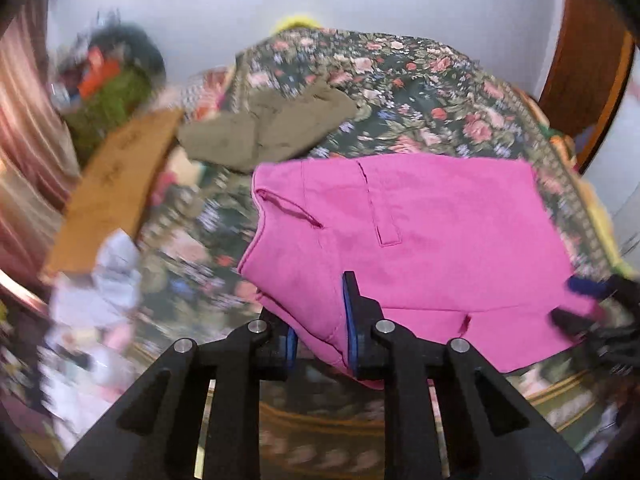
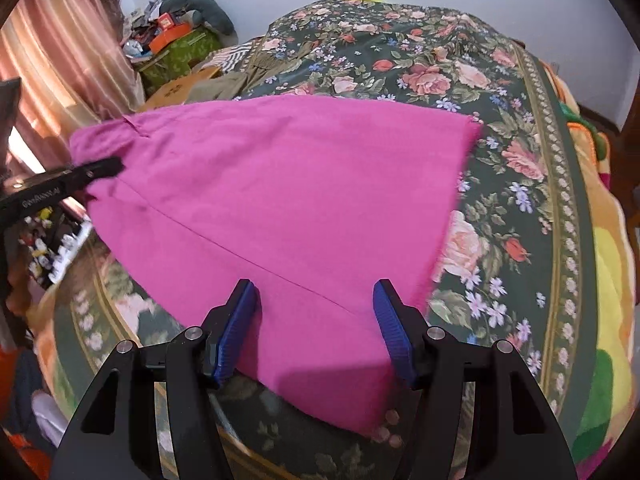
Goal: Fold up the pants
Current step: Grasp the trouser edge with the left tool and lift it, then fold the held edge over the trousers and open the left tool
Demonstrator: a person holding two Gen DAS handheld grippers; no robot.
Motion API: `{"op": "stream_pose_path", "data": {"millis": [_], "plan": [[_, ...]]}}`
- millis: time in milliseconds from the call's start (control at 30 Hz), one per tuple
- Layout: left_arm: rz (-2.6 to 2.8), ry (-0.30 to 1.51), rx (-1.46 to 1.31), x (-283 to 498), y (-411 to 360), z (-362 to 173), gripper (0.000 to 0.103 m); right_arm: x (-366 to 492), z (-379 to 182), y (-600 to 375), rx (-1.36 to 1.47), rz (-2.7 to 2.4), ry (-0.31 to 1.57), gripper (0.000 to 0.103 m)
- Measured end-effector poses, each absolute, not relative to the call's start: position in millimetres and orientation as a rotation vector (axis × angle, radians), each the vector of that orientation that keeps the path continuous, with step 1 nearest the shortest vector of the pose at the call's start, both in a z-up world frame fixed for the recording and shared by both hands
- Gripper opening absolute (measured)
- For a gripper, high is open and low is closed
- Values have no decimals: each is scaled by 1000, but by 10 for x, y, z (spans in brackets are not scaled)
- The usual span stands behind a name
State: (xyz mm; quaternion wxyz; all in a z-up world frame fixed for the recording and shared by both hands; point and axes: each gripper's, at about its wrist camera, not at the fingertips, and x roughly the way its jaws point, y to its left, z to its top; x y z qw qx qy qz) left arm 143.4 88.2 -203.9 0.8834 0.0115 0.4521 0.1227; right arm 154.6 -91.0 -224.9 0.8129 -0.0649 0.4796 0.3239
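The pink pants point(image 1: 420, 240) lie spread on the floral bedspread point(image 1: 400, 92); they also show in the right wrist view point(image 2: 280, 200). My left gripper point(image 1: 322, 344) has its jaws closed onto the pants' near left edge, with cloth bunched between the blue pads. My right gripper point(image 2: 316, 328) is open, its jaws wide on either side of the pants' near edge, just above the cloth. The right gripper also shows at the right edge of the left wrist view point(image 1: 580, 304), and the left gripper at the left of the right wrist view point(image 2: 96, 172).
An olive-green garment point(image 1: 268, 128) lies beyond the pants on the bed. A cardboard piece point(image 1: 116, 184) and a heap of pale clothes point(image 1: 92, 312) are at the left. A cluttered green box point(image 2: 176, 52) and pink curtains point(image 2: 64, 52) stand at the back left.
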Motion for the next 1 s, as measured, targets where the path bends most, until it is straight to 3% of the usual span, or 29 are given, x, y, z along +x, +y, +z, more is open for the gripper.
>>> {"op": "stream_pose_path", "data": {"millis": [500,733,1000], "plan": [[17,764,169,1697,-86,-1318,18,1482,-2136,-1193,-41,648,992,57],[-157,853,152,1953,-634,-1417,18,1443,-1938,-1652,0,549,926,57],[-300,1080,38,2183,-905,-1985,18,1398,-1937,-1986,36,475,927,57]]}}
